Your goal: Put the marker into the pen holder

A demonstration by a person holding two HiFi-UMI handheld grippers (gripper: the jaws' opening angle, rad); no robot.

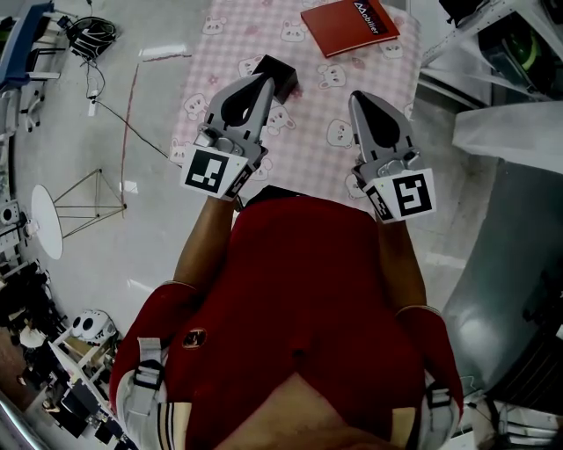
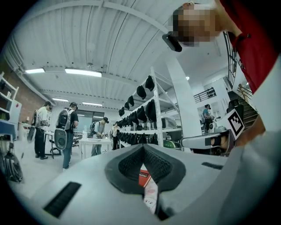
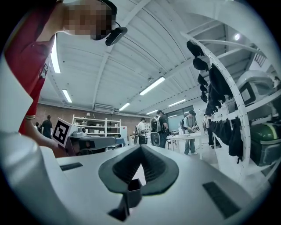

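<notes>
Both grippers are held level over a table with a pink bear-print cloth (image 1: 308, 145). The left gripper (image 1: 266, 82) is shut with nothing between its jaws, and its tip covers part of the black pen holder (image 1: 285, 74). The right gripper (image 1: 356, 95) hovers to the right of the holder, also shut and empty. In the left gripper view the jaws (image 2: 142, 145) meet at the tip. In the right gripper view the jaws (image 3: 141, 146) meet too, and the pen holder (image 3: 134, 186) shows below them. No marker shows in any view.
A red notebook (image 1: 349, 26) lies at the table's far edge and shows through the left jaws' gap (image 2: 141, 177). Cables and a wire stand (image 1: 88, 198) are on the floor to the left. A white-covered bench (image 1: 510, 132) stands on the right. Several people stand at tables in the background (image 2: 68, 132).
</notes>
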